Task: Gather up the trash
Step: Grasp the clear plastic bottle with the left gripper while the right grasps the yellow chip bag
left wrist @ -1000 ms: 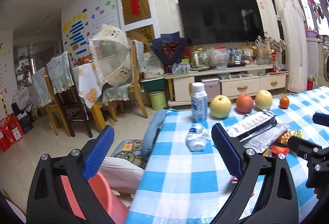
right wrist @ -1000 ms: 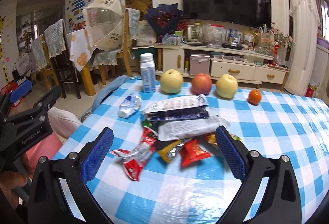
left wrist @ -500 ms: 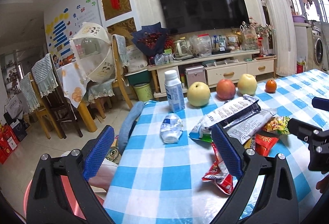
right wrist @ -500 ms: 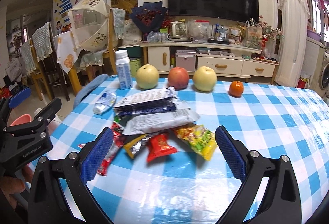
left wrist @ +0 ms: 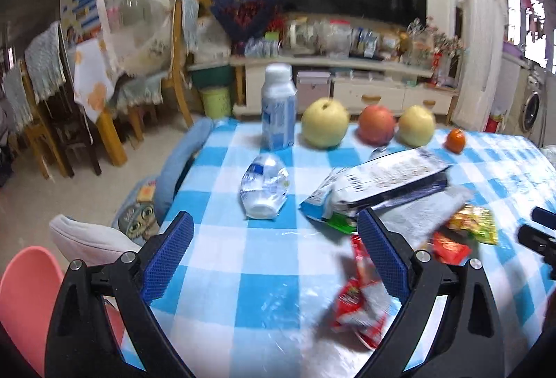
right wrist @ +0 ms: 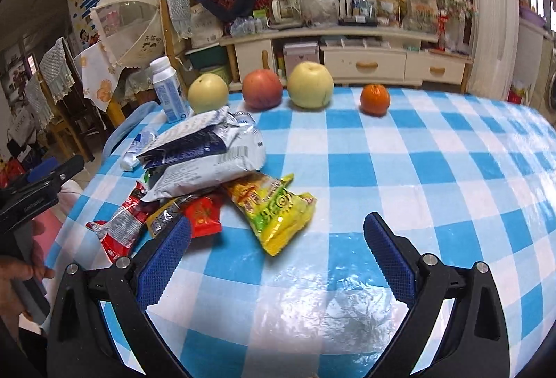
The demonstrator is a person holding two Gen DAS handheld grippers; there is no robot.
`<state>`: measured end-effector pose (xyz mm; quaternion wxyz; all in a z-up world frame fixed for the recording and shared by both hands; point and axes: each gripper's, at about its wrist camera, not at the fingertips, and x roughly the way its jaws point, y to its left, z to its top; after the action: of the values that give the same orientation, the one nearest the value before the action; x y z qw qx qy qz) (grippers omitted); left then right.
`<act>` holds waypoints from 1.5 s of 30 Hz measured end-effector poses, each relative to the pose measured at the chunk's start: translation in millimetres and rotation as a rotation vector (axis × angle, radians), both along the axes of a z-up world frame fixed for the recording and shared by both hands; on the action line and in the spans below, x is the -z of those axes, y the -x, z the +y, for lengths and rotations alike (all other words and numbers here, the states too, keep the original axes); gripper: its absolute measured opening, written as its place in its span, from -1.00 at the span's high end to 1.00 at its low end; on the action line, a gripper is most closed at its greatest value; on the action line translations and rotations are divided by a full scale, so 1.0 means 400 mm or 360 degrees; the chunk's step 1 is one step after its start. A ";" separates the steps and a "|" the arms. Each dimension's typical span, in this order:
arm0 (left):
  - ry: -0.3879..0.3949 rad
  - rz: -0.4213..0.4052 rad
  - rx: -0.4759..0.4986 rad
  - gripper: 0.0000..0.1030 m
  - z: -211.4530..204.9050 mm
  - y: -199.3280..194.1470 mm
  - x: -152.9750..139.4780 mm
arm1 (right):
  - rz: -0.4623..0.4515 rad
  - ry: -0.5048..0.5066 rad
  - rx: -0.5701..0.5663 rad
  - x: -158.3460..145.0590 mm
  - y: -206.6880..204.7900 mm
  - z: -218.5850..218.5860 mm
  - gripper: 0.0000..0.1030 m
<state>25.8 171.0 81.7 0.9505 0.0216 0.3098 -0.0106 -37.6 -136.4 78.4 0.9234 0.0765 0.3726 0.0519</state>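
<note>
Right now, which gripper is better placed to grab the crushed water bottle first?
Left. The crushed bottle lies straight ahead of the open left gripper. From the right gripper, also open, it sits at the pile's far left, behind the wrappers.

My table (right wrist: 434, 169) wears a blue-and-white checked cloth under clear plastic. Along its far edge I see a white bottle (right wrist: 168, 93), two yellow pears (right wrist: 310, 85), a red apple (right wrist: 261, 89) and a tangerine (right wrist: 374, 99). Snack wrappers (right wrist: 208, 166) are heaped at the left, with a crushed bottle (left wrist: 264, 186) beside them.
</note>
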 end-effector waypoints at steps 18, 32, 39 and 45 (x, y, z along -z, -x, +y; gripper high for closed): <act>-0.0103 0.0250 0.0031 -0.85 0.021 -0.275 0.091 | 0.0090 -0.0165 -0.0284 0.049 -0.115 0.017 -0.63; -0.0078 0.0385 -0.0011 -0.47 0.024 -0.329 0.137 | 0.0110 -0.0216 -0.0332 0.079 -0.143 0.012 -0.48; -0.0024 0.0444 0.0030 -0.47 0.020 -0.343 0.158 | 0.0148 -0.0232 -0.0322 0.096 -0.154 0.005 -0.52; -0.0038 0.0428 0.0073 -0.19 -0.002 -0.336 0.155 | 0.0150 -0.0259 -0.0316 0.102 -0.157 0.001 -0.52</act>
<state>160.3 170.3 19.8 0.8995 0.0385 0.4341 -0.0314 25.1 -136.1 37.6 0.8859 0.1164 0.4159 0.1694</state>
